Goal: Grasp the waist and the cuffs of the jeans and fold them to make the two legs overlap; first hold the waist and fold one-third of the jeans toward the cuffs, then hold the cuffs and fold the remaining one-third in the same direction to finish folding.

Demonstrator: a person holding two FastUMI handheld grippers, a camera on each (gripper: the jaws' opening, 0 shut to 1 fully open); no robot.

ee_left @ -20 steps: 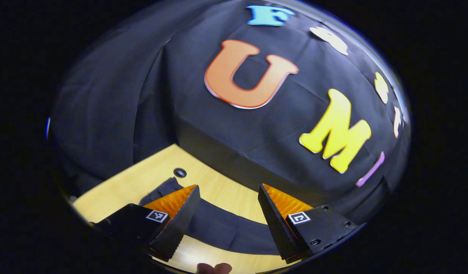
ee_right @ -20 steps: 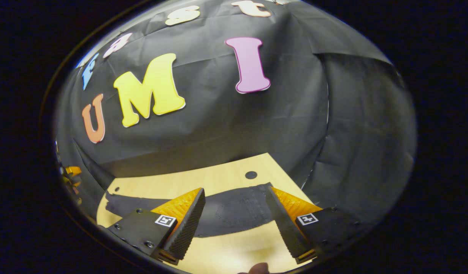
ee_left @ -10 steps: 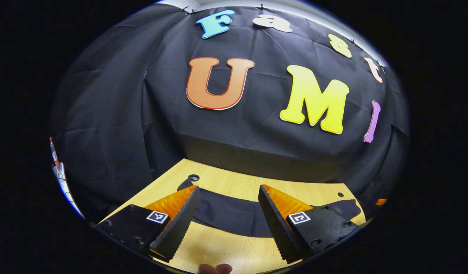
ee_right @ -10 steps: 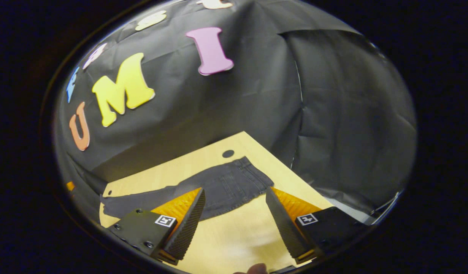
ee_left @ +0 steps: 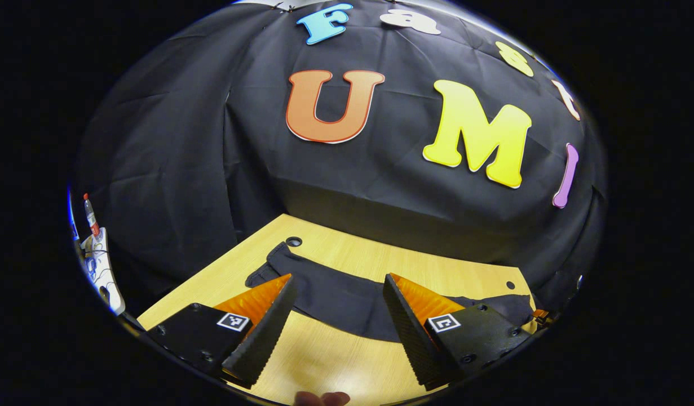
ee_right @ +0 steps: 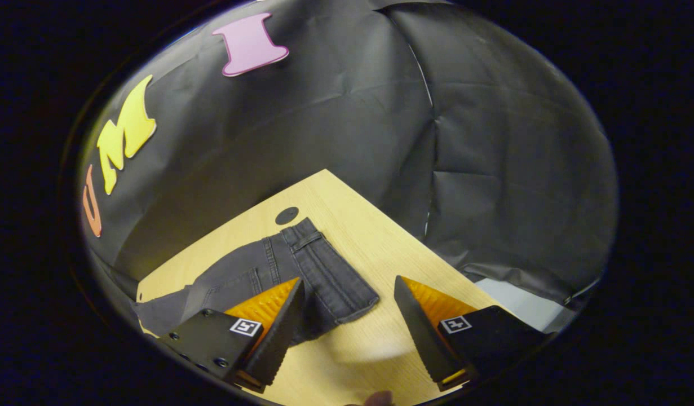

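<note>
Both cameras have tipped down toward the wooden table since a moment ago, and the dark jeans now lie flat, stretched lengthwise across it. Over the leg end the left gripper hovers with fingers apart; over the waistband the right gripper hovers, also spread and empty. Opening step, I'd say: each must drop and pinch its end.
</note>
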